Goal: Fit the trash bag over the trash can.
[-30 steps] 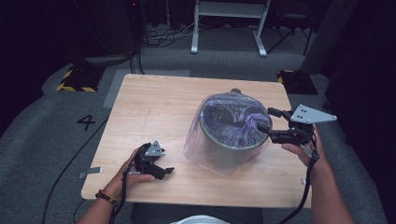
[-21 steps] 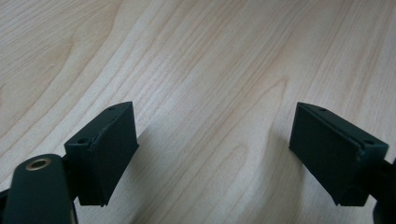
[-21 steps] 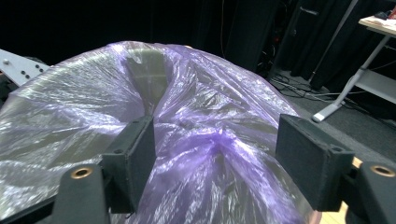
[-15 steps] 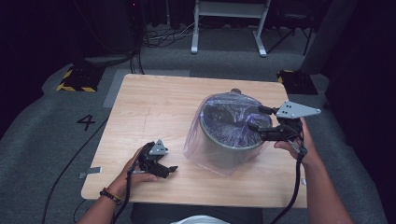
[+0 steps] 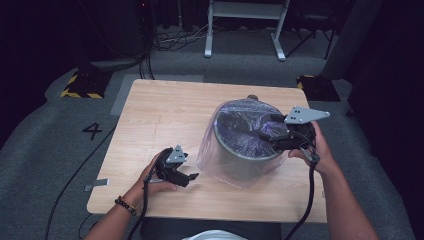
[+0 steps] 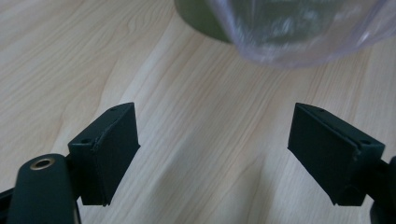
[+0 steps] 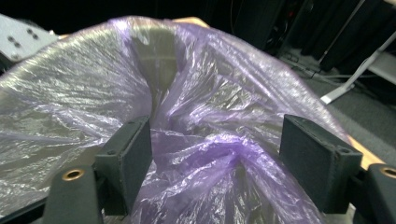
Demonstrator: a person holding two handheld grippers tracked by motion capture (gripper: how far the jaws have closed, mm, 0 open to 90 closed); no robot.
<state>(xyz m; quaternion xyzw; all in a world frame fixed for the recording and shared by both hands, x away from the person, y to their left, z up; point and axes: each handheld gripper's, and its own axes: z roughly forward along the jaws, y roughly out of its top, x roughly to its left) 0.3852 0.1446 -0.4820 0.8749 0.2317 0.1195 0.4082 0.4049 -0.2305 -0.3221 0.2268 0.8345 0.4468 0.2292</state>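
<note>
One round grey metal bin (image 5: 247, 150) stands at about 4 o'clock on the light wooden table (image 5: 165, 115), lined with one translucent purple plastic bag (image 5: 250, 127). Two grippers are present. The right gripper (image 5: 265, 134) hangs over the rim at 3 o'clock; its jaws have just been opening, bunched film between them, unpinched. The left gripper (image 5: 192, 176), at the bin's 9 o'clock, stands wide and empty. Advised: pinch loose film only, and spread it evenly over the rim without tearing.

Black number 4 (image 5: 93, 131) on the grey floor, left of table
</note>
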